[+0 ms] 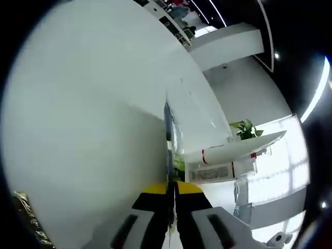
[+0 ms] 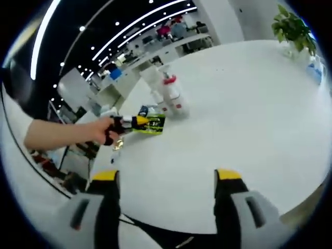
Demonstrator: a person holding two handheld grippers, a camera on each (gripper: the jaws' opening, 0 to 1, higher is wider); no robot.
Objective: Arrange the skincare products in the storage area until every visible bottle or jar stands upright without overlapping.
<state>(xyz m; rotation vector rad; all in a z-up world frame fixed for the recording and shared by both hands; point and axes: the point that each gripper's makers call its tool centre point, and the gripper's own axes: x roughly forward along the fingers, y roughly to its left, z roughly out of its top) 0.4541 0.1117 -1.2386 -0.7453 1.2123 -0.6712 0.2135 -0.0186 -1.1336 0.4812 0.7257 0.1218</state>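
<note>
Right gripper view: green packet (image 2: pixel 151 123) is held by the left gripper (image 2: pixel 120 123) above the white table (image 2: pixel 249 114), near the standing bottles (image 2: pixel 170 96).
Left jaws are clamped on its thin edge; right gripper (image 2: pixel 165 181) is spread apart, empty. Risk: bottles toppled if the packet is swung in.

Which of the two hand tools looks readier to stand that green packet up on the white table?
Left. The left gripper is already shut on the green packet, holding it over the white table beside the white bottles. The right gripper is open and holds nothing.
</note>
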